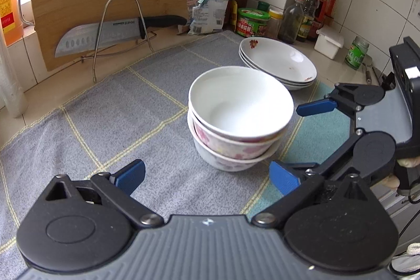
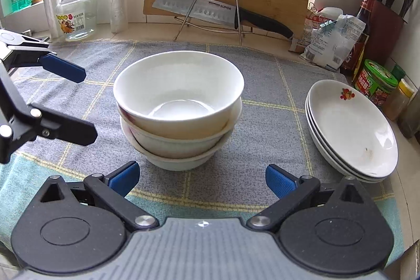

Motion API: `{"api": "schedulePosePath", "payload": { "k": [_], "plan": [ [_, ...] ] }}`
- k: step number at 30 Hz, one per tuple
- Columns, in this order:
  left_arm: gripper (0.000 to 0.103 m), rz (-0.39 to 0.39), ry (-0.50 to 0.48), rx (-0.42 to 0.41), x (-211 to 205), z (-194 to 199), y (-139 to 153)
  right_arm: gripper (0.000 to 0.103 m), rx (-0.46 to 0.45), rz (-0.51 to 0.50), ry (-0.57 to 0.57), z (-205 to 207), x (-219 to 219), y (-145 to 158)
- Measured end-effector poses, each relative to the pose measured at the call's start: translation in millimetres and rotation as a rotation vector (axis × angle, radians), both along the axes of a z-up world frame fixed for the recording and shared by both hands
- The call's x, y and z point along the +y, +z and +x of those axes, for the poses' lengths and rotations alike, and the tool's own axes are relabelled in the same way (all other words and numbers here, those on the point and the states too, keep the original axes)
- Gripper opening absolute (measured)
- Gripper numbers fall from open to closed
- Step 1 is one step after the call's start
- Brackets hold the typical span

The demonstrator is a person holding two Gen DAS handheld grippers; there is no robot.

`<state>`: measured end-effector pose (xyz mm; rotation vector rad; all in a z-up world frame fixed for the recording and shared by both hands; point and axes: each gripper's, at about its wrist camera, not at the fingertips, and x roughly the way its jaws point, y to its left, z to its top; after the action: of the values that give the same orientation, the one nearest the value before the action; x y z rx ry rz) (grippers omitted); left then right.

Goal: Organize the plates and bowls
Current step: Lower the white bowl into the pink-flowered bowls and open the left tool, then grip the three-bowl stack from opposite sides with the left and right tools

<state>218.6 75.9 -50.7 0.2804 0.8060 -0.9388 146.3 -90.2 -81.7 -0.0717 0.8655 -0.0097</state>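
both grippers, left [image 1: 207, 179] and right [image 2: 202, 179], spread (nothing held), stacked bowls [image 2: 178, 106] just ahead.

White bowls [image 2: 178, 106], pink floral; grey checked cloth [image 2: 262, 75].

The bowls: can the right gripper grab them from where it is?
Probably yes. The right gripper is open, the stack of bowls stands right ahead, and only bare cloth lies between.

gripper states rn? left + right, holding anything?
Left gripper: open, blue-padded fingers spread wide, nothing between them.
Right gripper: open, empty; the stack of white ceramic bowls sits ahead of it, untouched.
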Motion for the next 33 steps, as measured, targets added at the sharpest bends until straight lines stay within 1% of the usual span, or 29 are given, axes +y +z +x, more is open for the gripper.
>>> {"api": "schedulePosePath", "payload": {
  "k": [3, 6, 9, 13, 15, 18, 19, 21, 23, 26, 29, 33],
  "plan": [
    [0.1, 0.004, -0.028, -0.006, -0.7, -3.9, -16.3, 0.103, 0.023, -0.027, -0.027, 0.0, 1.7, -7.9],
    [0.1, 0.032, -0.033, -0.013, -5.7, -8.7, -31.2, 0.103, 0.045, -0.059, -0.032, -0.1, 0.6, -12.8],
    [0.1, 0.051, -0.045, -0.013, -11.9, -12.8, -43.8, 0.103, 0.064, -0.054, 0.009, 3.3, -6.7, -15.8],
    [0.1, 0.07, -0.016, 0.015, -19.2, -12.3, -52.7, 0.103, 0.085, -0.041, 0.111, 18.9, -18.3, -21.7],
    [0.1, 0.08, 0.005, 0.004, -23.8, -12.6, -52.8, 0.103, 0.083, -0.035, 0.172, 25.0, -24.1, -24.2],
    [0.101, 0.115, 0.041, -0.001, -33.2, -12.4, -52.8, 0.103, 0.099, 0.02, 0.265, 33.5, -37.0, -27.5],
    [0.102, 0.129, 0.045, -0.006, -36.2, -13.4, -53.2, 0.103, 0.105, 0.03, 0.305, 34.8, -39.6, -29.2],
    [0.103, 0.175, 0.06, -0.041, -43.6, -17.6, -56.0, 0.103, 0.105, 0.032, 0.366, 37.3, -45.4, -32.1],
    [0.103, 0.171, 0.084, -0.037, -46.3, -19.9, -56.4, 0.103, 0.115, 0.057, 0.419, 41.0, -51.5, -33.7],
    [0.103, 0.172, 0.118, -0.035, -48.5, -21.3, -55.5, 0.103, 0.107, 0.058, 0.472, 43.9, -55.6, -34.2],
    [0.103, 0.176, 0.147, -0.031, -49.5, -22.4, -54.8, 0.103, 0.086, 0.058, 0.499, 42.5, -55.5, -35.4],
    [0.103, 0.17, 0.143, -0.034, -49.9, -18.9, -55.2, 0.103, 0.064, 0.065, 0.506, 41.0, -58.6, -36.0]
  ]
}}
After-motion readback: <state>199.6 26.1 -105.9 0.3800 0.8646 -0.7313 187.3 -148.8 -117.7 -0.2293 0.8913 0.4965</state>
